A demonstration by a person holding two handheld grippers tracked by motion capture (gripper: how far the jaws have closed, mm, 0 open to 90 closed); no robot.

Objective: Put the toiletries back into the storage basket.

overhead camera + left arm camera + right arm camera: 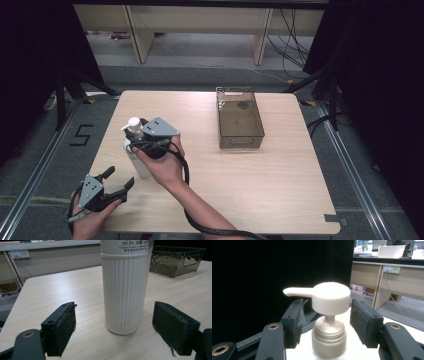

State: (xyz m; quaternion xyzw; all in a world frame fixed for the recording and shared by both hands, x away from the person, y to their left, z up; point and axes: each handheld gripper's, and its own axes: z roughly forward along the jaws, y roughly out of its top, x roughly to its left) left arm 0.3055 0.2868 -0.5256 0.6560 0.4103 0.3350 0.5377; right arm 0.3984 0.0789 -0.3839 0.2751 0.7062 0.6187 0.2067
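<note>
A white pump bottle [136, 150] is being approached from two sides as it stands upright near the left edge of the table [260, 190], well apart from the brown basket [240, 120]. Its ribbed plastic body [125, 295] is being judged stiff and fairly light, though smooth enough to slip and tall enough to be tipped if pushed high up. The pump head [329, 298] on its thin stem is being judged the weak point; the threaded collar [329, 336] beneath it, or the ribbed body, is being seen as the safer place to be gripped.

The right gripper [325, 322] is being held around the neck, its jaws half open and flanking the collar; the pads [362, 322] are not being pressed on it, so nothing is being held. The left gripper [113, 328] is being kept low near the base, jaws wide open either side of the bottle and clear of it.
</note>
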